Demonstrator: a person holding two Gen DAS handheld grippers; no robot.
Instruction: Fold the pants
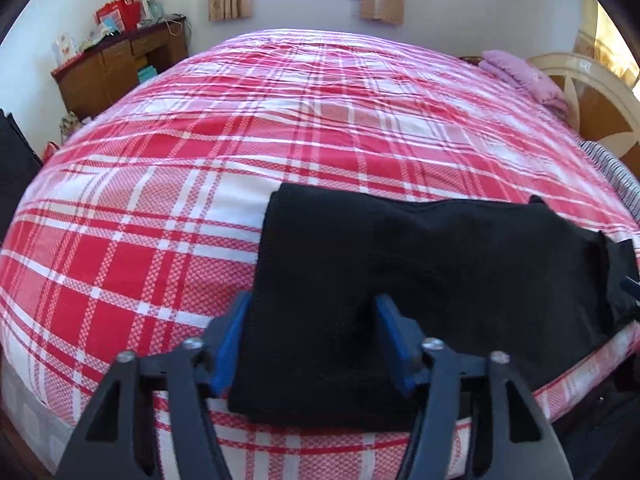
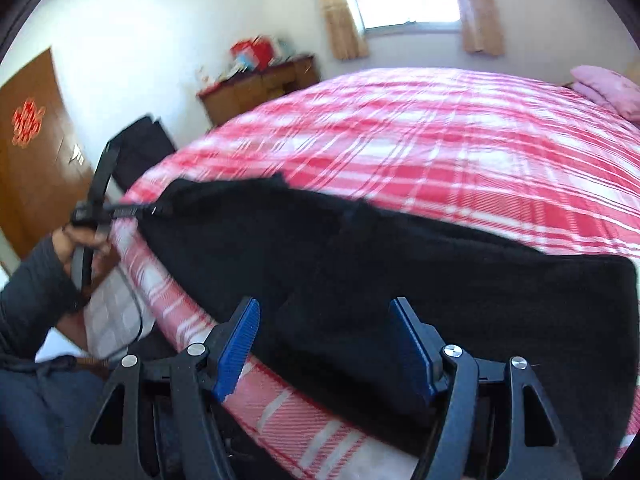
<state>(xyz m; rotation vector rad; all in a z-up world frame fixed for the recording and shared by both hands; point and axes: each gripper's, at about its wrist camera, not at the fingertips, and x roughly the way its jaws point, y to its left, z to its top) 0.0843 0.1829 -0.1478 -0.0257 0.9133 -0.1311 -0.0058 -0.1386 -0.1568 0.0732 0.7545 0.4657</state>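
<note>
Black pants (image 1: 420,272) lie folded along the near edge of the bed, also in the right wrist view (image 2: 400,280). My left gripper (image 1: 312,312) is open, its blue fingers on either side of the pants' left end, which hangs over the bed edge. My right gripper (image 2: 324,320) is open over the pants' near edge, with dark cloth between its fingers. The left gripper, held in a hand, shows at the far left of the right wrist view (image 2: 132,211), at the pants' far end.
The bed has a red and white plaid cover (image 1: 240,128). A pink pillow (image 1: 520,76) and a headboard (image 1: 592,96) are at the right. A wooden desk (image 1: 116,60) with clutter stands by the wall. A dark object (image 2: 140,148) stands beside the bed.
</note>
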